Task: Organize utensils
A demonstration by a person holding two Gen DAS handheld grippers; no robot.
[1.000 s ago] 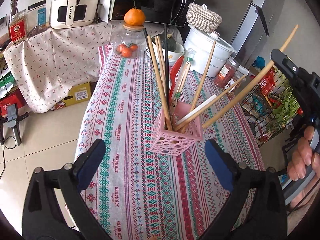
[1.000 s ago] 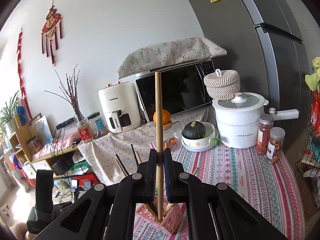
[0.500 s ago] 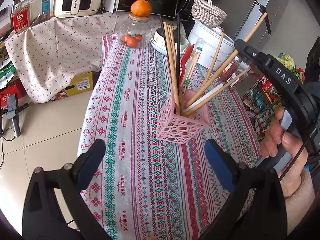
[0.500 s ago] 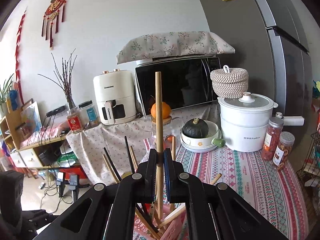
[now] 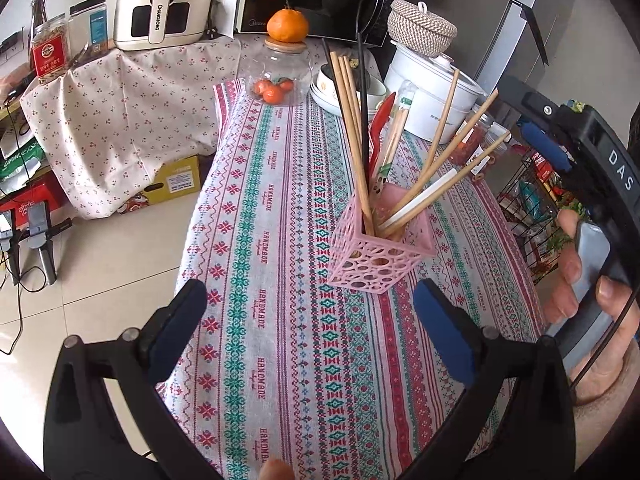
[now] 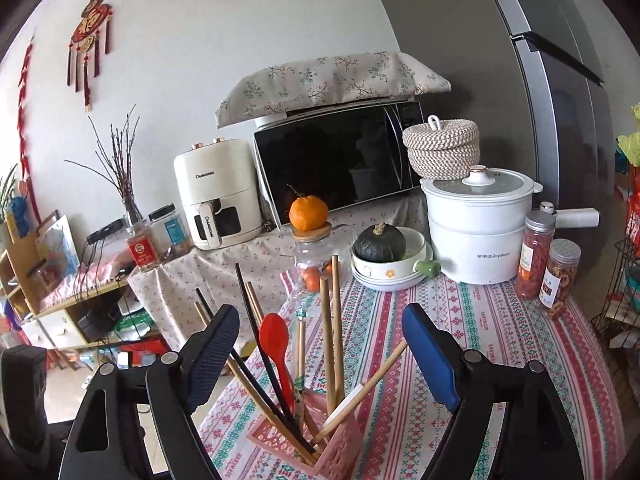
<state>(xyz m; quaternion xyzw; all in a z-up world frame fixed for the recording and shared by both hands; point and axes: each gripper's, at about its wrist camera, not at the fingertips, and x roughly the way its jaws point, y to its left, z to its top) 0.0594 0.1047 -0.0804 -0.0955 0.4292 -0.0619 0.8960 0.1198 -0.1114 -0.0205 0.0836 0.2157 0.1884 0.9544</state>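
Observation:
A pink perforated holder [image 5: 376, 264] [image 6: 320, 452] stands on the patterned tablecloth [image 5: 280, 240]. It holds several wooden chopsticks [image 5: 352, 120], black chopsticks [image 5: 363, 100], a red spoon [image 5: 382, 124] [image 6: 274, 340] and a white-tipped stick [image 5: 420, 200]. My right gripper [image 6: 320, 320] hovers just above and behind the holder with its jaws opening. Two upright wooden chopsticks [image 6: 326, 340] rise between its fingers, and neither pad touches them. In the left wrist view the right gripper [image 5: 524, 120] is at the right, held by a hand [image 5: 576, 280]. My left gripper [image 5: 308, 304] is open and empty, in front of the holder.
At the table's far end are a glass jar of oranges [image 5: 280, 80] with an orange on its lid, stacked bowls with a squash [image 6: 380, 244], a white cooker [image 6: 476, 232] and two spice jars [image 6: 536, 256]. A wire rack [image 5: 536, 216] stands right of the table, bare floor left.
My right gripper's jaws have parted and let go of the wooden chopstick, which now stands in the pink holder. That gripper has sunk a little toward the holder. The left gripper stays open.

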